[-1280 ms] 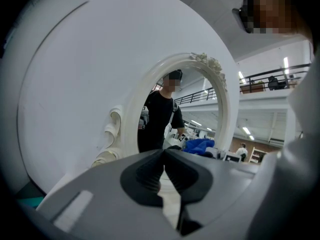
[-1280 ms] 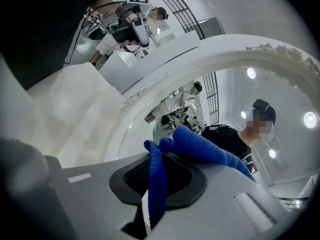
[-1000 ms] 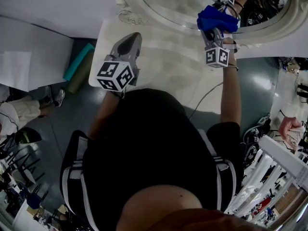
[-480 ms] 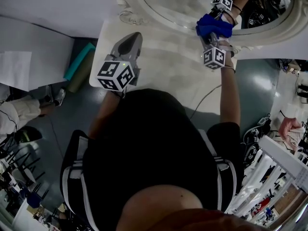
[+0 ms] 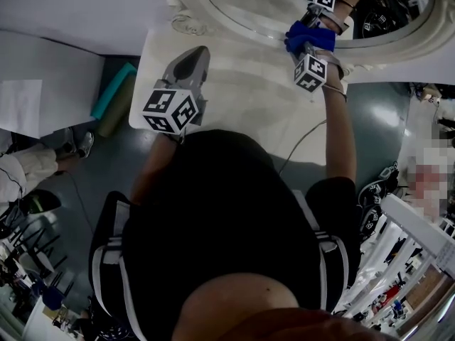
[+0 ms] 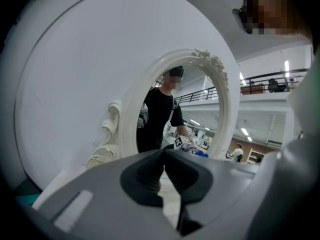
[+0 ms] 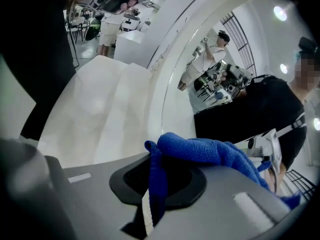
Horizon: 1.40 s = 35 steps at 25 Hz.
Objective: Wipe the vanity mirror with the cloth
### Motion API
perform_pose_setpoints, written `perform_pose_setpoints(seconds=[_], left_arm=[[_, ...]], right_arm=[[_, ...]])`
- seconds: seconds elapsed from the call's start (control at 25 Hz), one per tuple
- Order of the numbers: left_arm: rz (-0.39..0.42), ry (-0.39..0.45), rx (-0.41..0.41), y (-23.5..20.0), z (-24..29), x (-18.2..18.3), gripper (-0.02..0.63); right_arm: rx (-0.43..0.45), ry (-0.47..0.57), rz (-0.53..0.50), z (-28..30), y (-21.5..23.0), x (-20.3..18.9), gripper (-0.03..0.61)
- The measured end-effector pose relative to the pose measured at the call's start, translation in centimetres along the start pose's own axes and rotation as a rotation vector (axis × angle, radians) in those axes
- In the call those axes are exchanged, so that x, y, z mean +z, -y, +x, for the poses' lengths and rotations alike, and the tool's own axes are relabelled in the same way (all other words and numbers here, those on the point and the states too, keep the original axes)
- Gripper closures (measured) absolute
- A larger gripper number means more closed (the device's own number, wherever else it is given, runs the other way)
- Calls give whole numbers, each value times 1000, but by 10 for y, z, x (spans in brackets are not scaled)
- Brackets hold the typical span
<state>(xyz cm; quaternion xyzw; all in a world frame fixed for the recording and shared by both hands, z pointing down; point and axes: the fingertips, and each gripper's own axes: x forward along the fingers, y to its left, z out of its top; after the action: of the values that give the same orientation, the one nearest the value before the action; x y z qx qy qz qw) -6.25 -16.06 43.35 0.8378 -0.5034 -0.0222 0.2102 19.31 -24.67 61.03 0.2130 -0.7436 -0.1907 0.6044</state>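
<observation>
Right gripper (image 5: 304, 34) is pinching the blue cloth (image 5: 310, 37), its jaws closing tight on one fold. Most of the fabric is bunching out over the front of the jaws, so soft pile rather than hard grey plastic is facing the glass. The cloth is sitting at the lower right of the vanity mirror (image 5: 263, 2), against or just off the glass beside the inner rim. The gripper's reflection is meeting it there, which suggests contact, though I cannot be sure. It is looking like a napped microfibre, thick and crumpling into a rounded wad. The mirror is standing upright, an oval pane, smooth and glossy, in a white frame (image 5: 190, 21) with moulded scrolls and a floral crest. Below it the tabletop (image 5: 242, 101) is lying pale and faintly veined, like polished stone. The left gripper (image 5: 200, 52) is hovering over that top, well apart from the cloth. Its jaws are closing on nothing, and it is seemingly being held out of the wiping path.
</observation>
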Motion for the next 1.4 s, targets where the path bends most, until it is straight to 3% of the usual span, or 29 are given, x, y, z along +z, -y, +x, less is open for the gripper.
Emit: perform_pose_setpoints(seconds=[0.16,0.32,0.52,0.88,1.08,1.2,1.4], left_arm=[[-6,1,2,-1,-3,-2,603],[-10,13,6,-5,-6,1,603],[-15,26,1,-6,-8,2,603],[-16,57,2,-9,-14,8,603],[-21,57,12,-14,-25,11,603],[-22,49,9,-15,-26,10,603],[-27,25,-9,-14,-16,3,603]], right_arm=[[116,-95,26,6,-8,-4,540],[172,-126,70,6,-10,0,540],[174,-111,93,9,-13,1,539],[340,-1,300,28,-38,34,538],[471,232,599,25,-64,74,538],[444,430,795,9,-70,90,538],[356,862,1216,-41,-46,109,538]])
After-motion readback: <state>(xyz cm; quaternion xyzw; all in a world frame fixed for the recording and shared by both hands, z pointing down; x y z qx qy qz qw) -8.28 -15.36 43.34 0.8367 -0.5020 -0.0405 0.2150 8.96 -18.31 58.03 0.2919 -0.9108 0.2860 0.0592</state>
